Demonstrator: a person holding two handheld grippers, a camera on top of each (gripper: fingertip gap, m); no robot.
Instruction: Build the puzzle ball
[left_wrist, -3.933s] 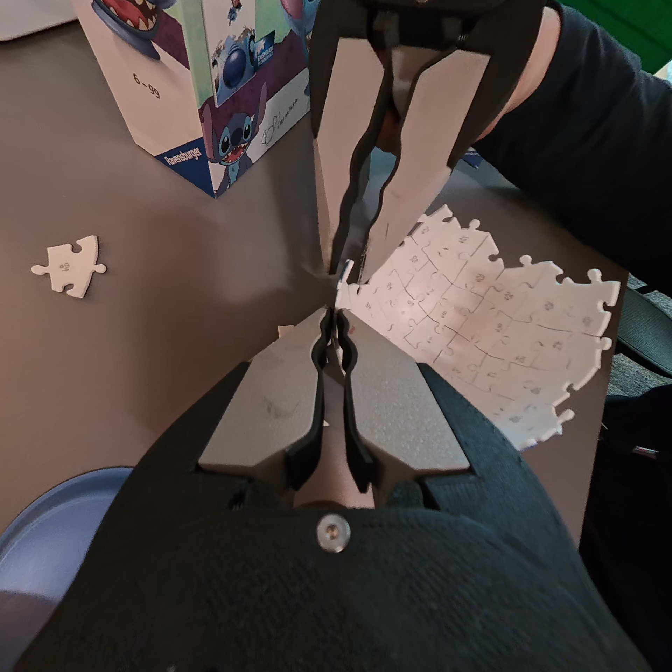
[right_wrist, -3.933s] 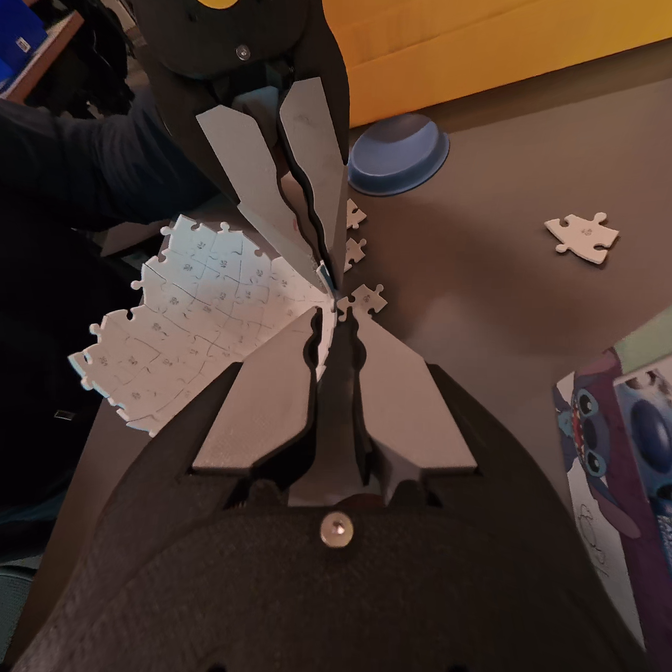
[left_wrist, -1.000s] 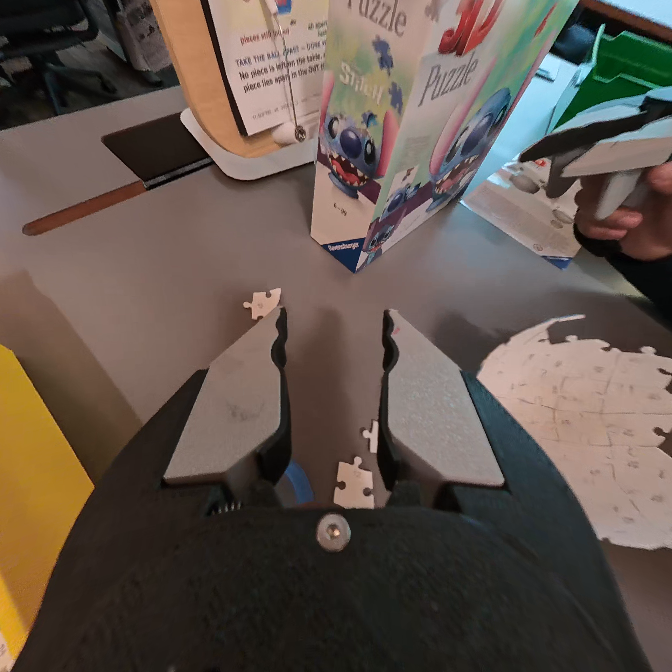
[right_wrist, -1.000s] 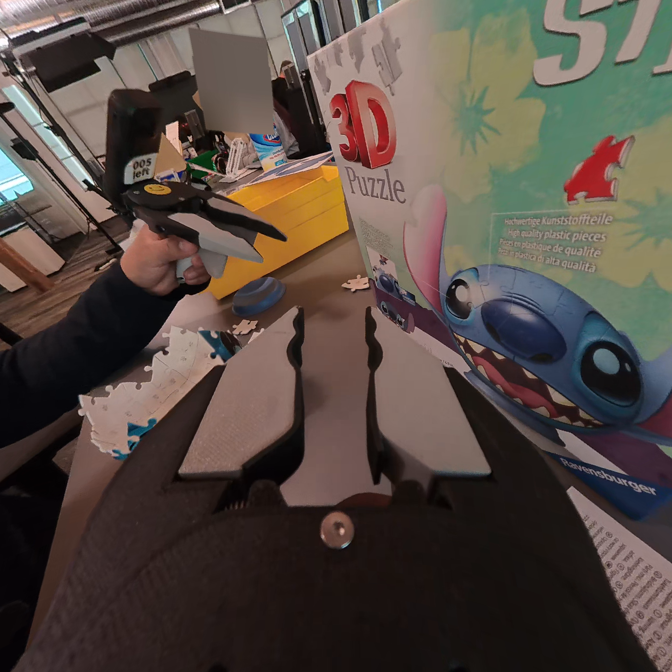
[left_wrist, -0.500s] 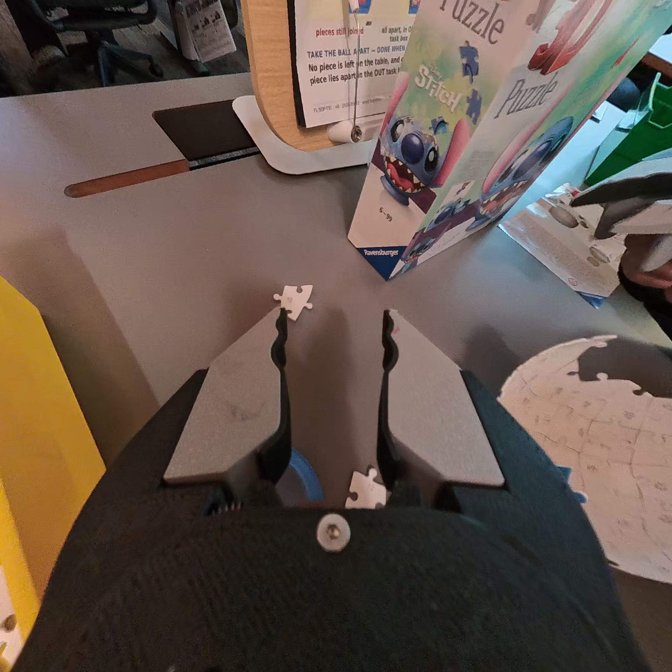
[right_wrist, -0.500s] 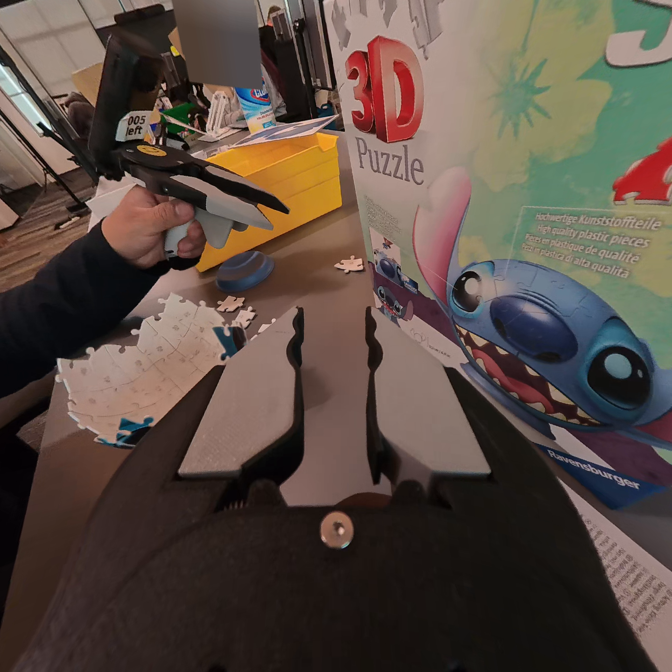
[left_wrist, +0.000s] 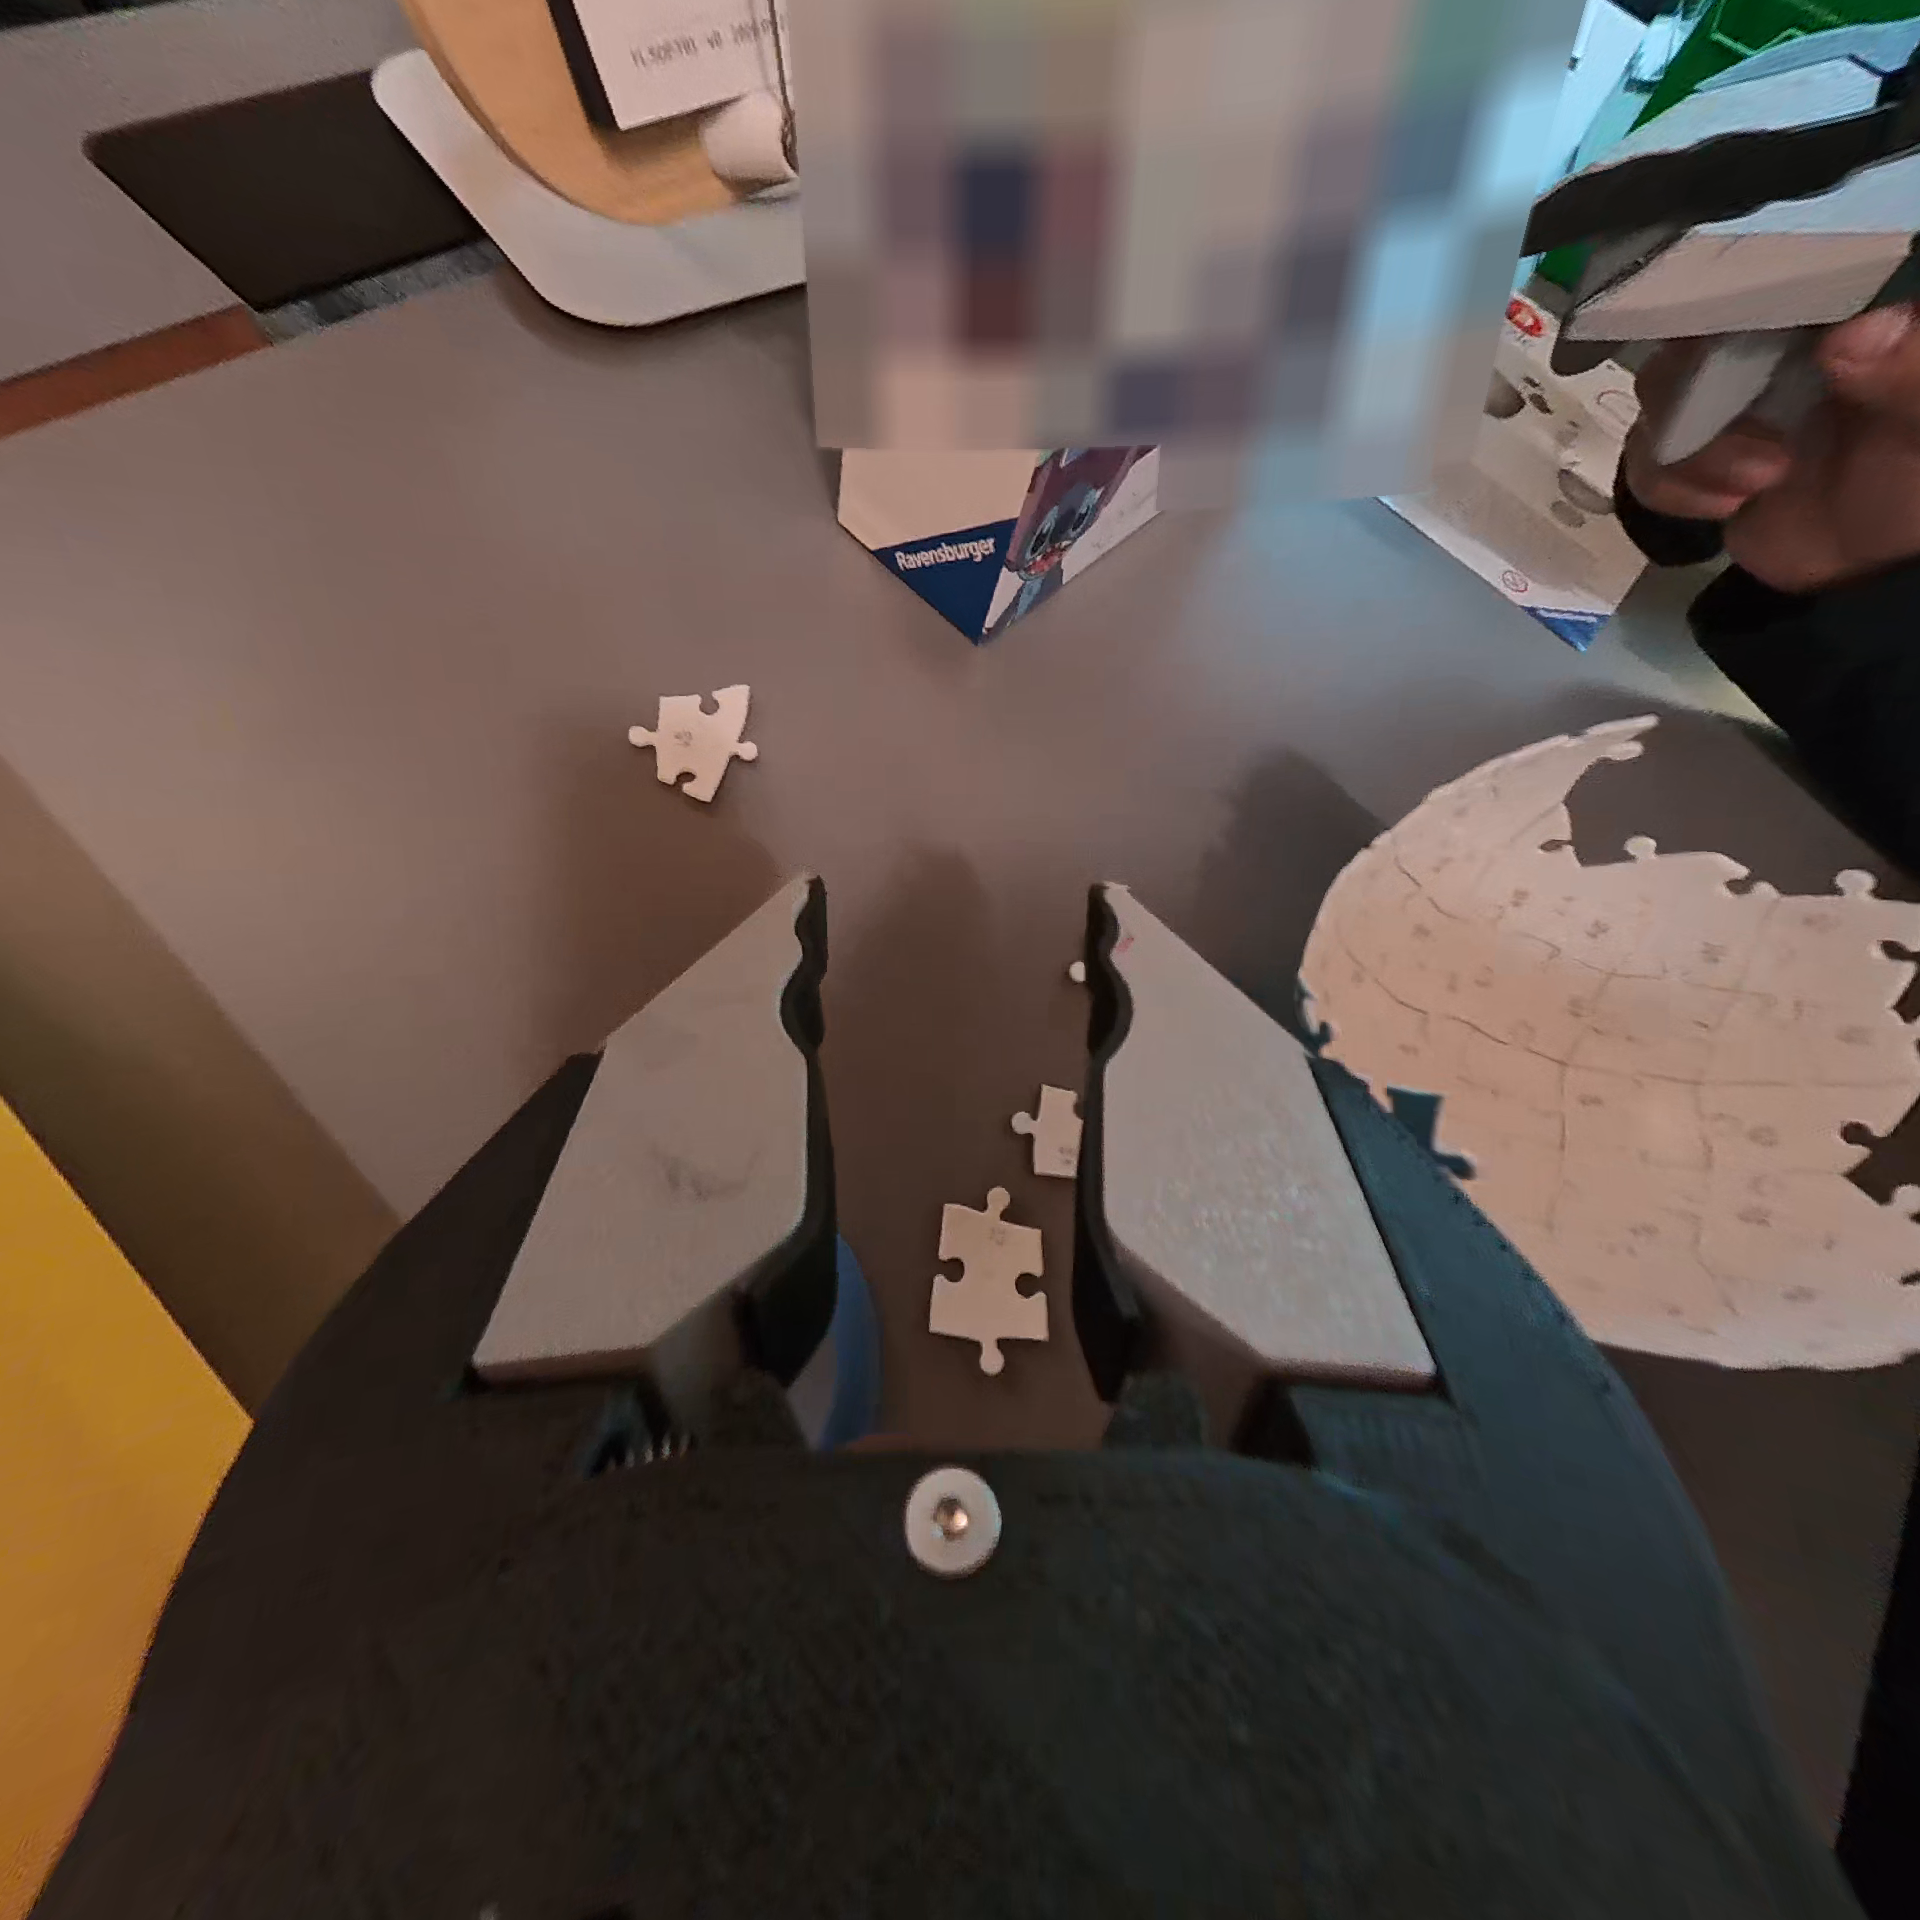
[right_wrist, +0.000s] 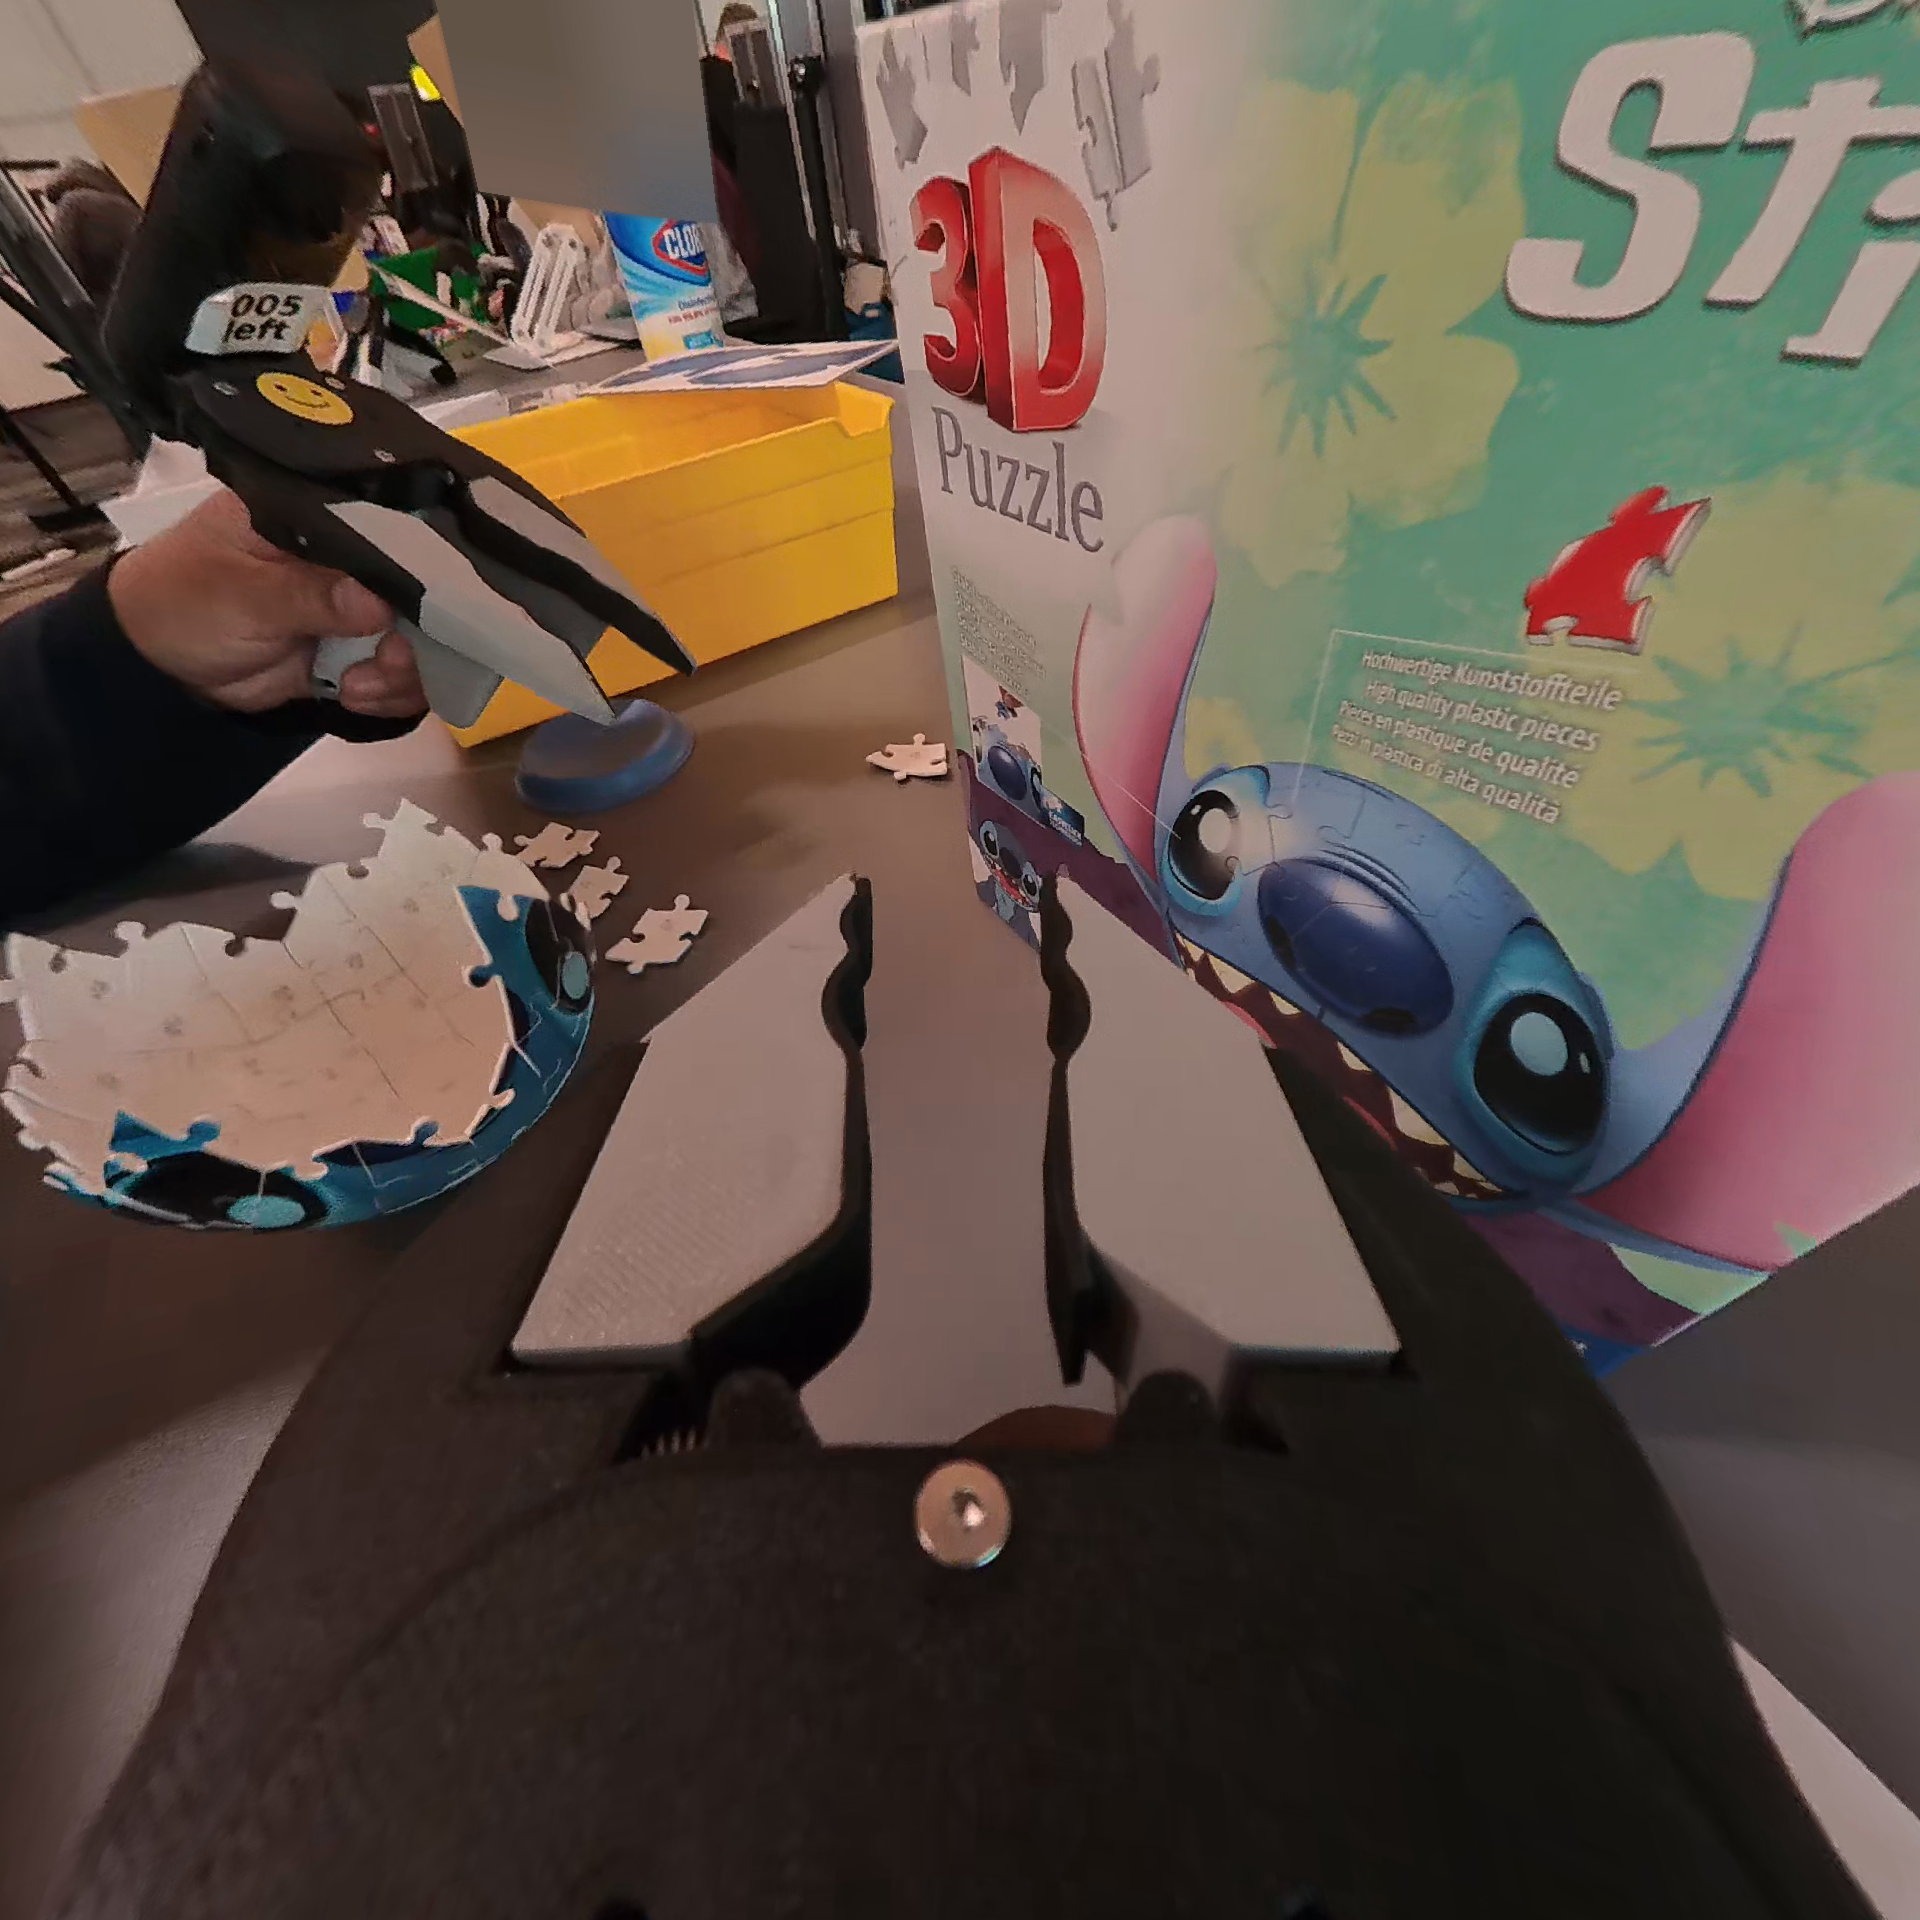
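Note:
The half-built puzzle ball (left_wrist: 1621, 1081) lies like a bowl on the grey table, white inside up; in the right wrist view (right_wrist: 301, 1029) its blue printed outside shows. My left gripper (left_wrist: 951, 899) is open and empty, held above loose white pieces: one piece (left_wrist: 987, 1278) between its fingers, a smaller piece (left_wrist: 1051, 1130) by the right finger, another (left_wrist: 696, 740) farther ahead to the left. My right gripper (right_wrist: 948, 888) is open and empty, beside the puzzle box (right_wrist: 1455, 582). The left gripper also shows in the right wrist view (right_wrist: 634, 675), above the blue stand (right_wrist: 603, 753).
A yellow bin (right_wrist: 727, 520) stands behind the blue stand; its edge shows at left (left_wrist: 73, 1403). A wooden sign holder on a white base (left_wrist: 582, 197) and a dark pad (left_wrist: 270, 187) lie at the back. A printed leaflet (left_wrist: 1538, 499) lies beside the box. The tips of one gripper are about 20 cm away from the tips of the other.
My left gripper has dropped lower and tilted toward the table; more loose pieces show between its fingers. My right gripper has moved slightly, with the ball now nearer at its left.

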